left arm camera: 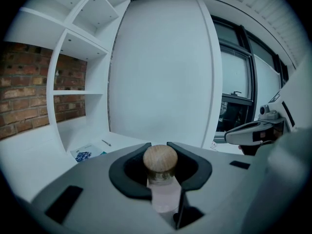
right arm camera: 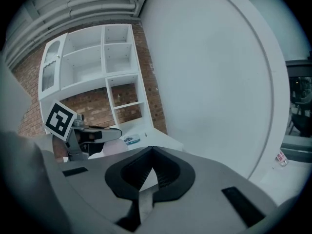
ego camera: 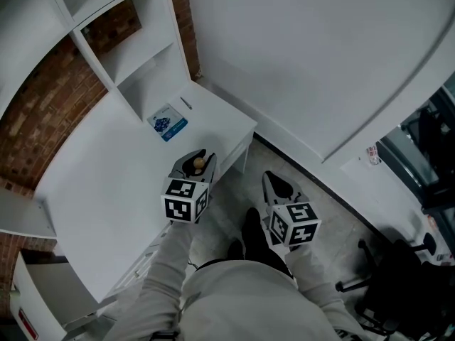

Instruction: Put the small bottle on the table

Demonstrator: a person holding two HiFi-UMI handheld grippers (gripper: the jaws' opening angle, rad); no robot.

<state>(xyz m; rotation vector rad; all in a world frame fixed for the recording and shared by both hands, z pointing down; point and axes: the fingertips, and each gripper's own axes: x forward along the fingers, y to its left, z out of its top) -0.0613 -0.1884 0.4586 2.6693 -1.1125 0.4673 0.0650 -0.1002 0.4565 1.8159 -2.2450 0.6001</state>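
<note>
The small bottle [left arm camera: 163,194] is being grasped by the left hand-held gripper [left arm camera: 158,147], with both jaws being pressed against its clear body just below the round wooden stopper [left arm camera: 160,159]. In the head view it is being held, stopper uppermost, over the front edge of the table [ego camera: 106,183], toward the right corner (whether its base is touching the top cannot be told). The right hand-held gripper [right arm camera: 152,150] is being held clenched on nothing, jaw tips together, off the table and over the floor [ego camera: 334,222]. A booklet [ego camera: 168,123] and a pen [ego camera: 185,104] are being carried near the table's far right corner, apart from the bottle.
</note>
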